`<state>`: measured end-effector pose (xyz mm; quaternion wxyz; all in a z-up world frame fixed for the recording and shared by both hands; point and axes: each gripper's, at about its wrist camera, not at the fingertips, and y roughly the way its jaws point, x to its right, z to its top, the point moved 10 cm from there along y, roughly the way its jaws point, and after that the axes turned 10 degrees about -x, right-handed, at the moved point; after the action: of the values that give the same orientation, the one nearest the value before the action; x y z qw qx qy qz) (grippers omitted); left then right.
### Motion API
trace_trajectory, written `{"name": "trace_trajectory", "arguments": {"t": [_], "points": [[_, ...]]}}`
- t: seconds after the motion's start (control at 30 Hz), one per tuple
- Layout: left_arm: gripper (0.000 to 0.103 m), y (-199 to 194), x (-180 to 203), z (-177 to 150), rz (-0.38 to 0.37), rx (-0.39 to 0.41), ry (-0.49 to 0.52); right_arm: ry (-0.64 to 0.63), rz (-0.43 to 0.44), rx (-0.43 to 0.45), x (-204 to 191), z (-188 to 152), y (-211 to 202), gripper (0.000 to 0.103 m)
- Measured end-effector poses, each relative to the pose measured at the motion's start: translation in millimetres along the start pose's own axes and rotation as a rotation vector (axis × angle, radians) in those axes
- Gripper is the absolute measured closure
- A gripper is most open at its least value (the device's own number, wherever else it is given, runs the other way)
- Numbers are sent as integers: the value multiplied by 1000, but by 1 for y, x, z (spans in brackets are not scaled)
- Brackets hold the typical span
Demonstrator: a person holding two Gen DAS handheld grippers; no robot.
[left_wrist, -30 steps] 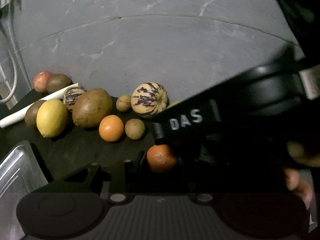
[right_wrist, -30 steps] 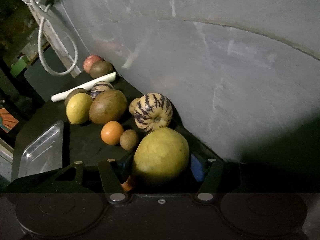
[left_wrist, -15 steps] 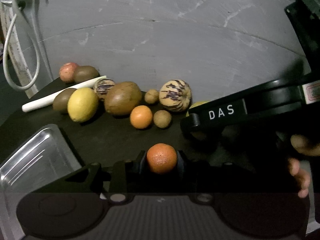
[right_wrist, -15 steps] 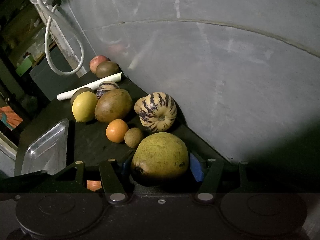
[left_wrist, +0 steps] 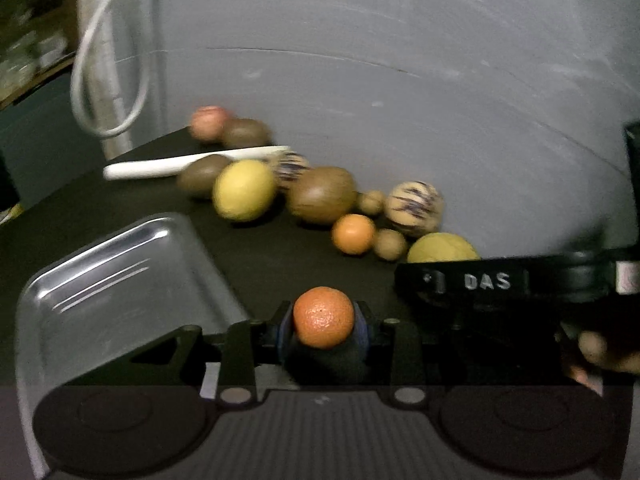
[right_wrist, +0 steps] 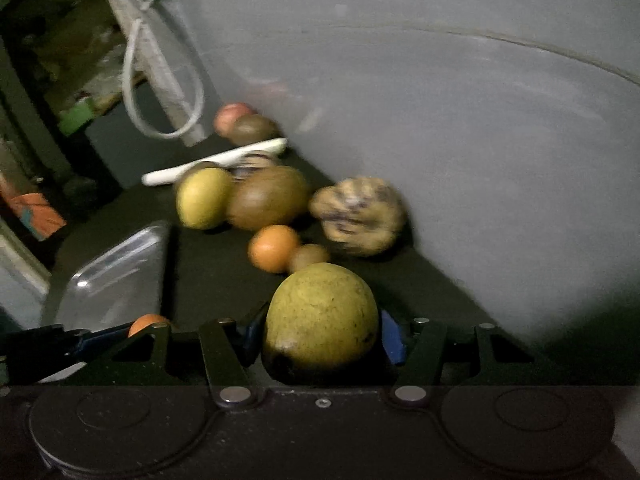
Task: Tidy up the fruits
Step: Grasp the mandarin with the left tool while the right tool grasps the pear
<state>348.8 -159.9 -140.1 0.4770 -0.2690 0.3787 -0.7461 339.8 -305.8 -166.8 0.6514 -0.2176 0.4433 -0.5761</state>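
Note:
My left gripper (left_wrist: 323, 326) is shut on a small orange (left_wrist: 323, 322), held above the dark table beside the metal tray (left_wrist: 104, 280). My right gripper (right_wrist: 320, 332) is shut on a large yellow-green pear (right_wrist: 320, 318), held above the table near the wall; the pear also shows in the left wrist view (left_wrist: 442, 247). The left gripper with its orange shows at lower left in the right wrist view (right_wrist: 146, 322). More fruit lies by the wall: a lemon (left_wrist: 244, 190), a brown fruit (left_wrist: 322, 195), a second orange (left_wrist: 353, 234), a striped melon (left_wrist: 416, 208).
A white stick (left_wrist: 192, 162) lies at the back with a red apple (left_wrist: 208, 122) and a kiwi (left_wrist: 245, 133) behind it. A grey wall (left_wrist: 400, 100) runs along the table's far side. A cable loop (left_wrist: 108, 80) hangs at the left.
Both grippers have drawn back and leftward with their fruit. The tray fills more of the left wrist view. The right gripper sits farther right in that view.

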Motion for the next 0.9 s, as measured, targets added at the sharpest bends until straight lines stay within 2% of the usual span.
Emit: {"name": "trace_trajectory", "arguments": {"t": [0.13,0.37,0.47,0.7,0.9], "points": [[68,-10,-37,1,52,19,-113,-59,83,-1,-36,8,6,45],[68,-23,-125,4,198,41,-327,-214,250,-36,-117,29,31,45],[68,-24,-159,5,247,44,-398,-296,289,-46,-147,34,44,45],[68,-15,-211,-1,307,34,-482,-440,318,-89,-195,37,78,45],[68,-1,-223,-8,320,7,-518,-517,303,-112,-208,28,91,44]]}}
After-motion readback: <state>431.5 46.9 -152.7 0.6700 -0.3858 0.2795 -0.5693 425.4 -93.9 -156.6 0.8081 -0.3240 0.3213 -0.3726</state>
